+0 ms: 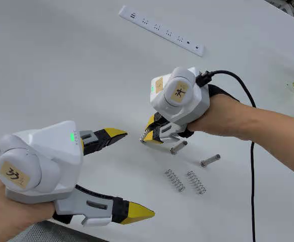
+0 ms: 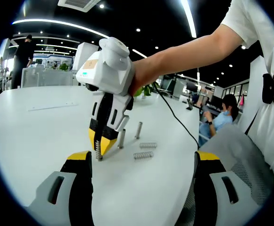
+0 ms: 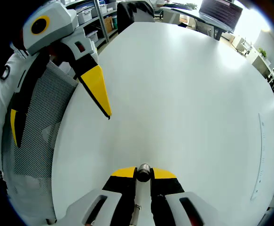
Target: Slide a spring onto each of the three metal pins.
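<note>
On the tabletop, right gripper (image 1: 149, 137) pinches a spring-clad pin (image 2: 98, 151); left gripper (image 1: 138, 174), jaws spread, should fetch a loose spring (image 1: 175, 180) next.

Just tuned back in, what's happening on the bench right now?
The right gripper has its tongs shut on a metal pin, held upright on the white table with a spring around its lower part. Two more pins stand bare nearby, and two loose springs lie beside them. The left gripper hovers open and empty.
</note>
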Demonstrator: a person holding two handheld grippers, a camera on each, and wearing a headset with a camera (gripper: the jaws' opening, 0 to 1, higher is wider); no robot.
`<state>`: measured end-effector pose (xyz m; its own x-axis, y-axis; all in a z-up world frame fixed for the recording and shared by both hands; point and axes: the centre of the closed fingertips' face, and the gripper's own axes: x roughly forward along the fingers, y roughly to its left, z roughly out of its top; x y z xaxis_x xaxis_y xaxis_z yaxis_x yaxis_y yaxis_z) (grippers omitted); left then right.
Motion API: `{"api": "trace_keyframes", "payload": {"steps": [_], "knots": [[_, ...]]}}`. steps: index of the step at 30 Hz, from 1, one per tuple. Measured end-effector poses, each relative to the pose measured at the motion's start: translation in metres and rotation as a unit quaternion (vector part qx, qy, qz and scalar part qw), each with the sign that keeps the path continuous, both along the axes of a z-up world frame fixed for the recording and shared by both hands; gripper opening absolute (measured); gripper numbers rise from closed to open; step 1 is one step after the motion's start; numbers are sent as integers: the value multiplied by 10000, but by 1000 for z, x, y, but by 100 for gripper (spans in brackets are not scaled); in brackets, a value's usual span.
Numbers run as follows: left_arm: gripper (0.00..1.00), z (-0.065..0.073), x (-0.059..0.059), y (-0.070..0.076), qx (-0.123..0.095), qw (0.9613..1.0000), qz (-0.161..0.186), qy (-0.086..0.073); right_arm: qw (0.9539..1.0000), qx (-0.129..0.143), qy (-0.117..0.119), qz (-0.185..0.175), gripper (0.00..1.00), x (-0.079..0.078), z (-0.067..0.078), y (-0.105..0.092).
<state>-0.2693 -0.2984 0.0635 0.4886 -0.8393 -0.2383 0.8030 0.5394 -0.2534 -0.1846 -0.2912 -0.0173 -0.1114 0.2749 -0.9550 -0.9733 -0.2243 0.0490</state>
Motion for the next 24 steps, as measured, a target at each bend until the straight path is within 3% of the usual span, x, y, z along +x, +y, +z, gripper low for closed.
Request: {"api": "trace_keyframes", "payload": {"steps": [15,24], "knots": [[88,1,0,-1,27,10000,-9,1,9999,46,53,-108,11,0,1,-1],[89,2,-1,-1,90,9999,-45,-20,9996,170,65,-223,17,1,9,-2]]}}
